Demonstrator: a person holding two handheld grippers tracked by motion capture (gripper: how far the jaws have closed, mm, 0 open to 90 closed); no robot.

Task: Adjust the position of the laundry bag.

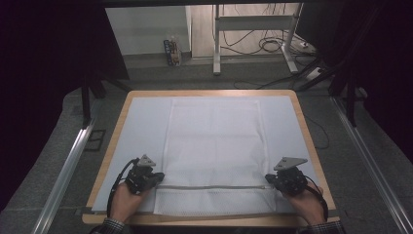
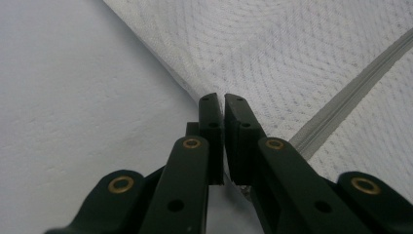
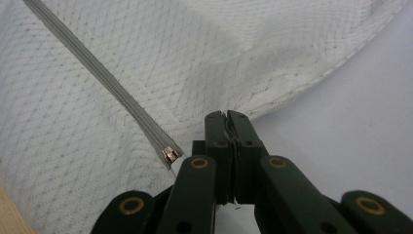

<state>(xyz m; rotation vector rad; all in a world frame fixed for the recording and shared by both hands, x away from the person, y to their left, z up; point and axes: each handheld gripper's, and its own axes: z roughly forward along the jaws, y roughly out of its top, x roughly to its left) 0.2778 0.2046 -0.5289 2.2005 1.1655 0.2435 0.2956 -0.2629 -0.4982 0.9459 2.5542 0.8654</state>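
Note:
A white mesh bag lies flat on the pale table cover, with a grey zipper running across it near the front edge. My left gripper is at the bag's left edge beside the zipper's end. In the left gripper view, the gripper is shut on the mesh bag at its edge, with the zipper off to the right. My right gripper is shut on the bag's right edge. In the right gripper view, mesh shows pinched at the gripper, with the zipper pull just left of the jaws.
The wooden table rim frames the cover. Metal rails run along both sides on the grey floor. A desk frame and cables stand beyond the table's far edge.

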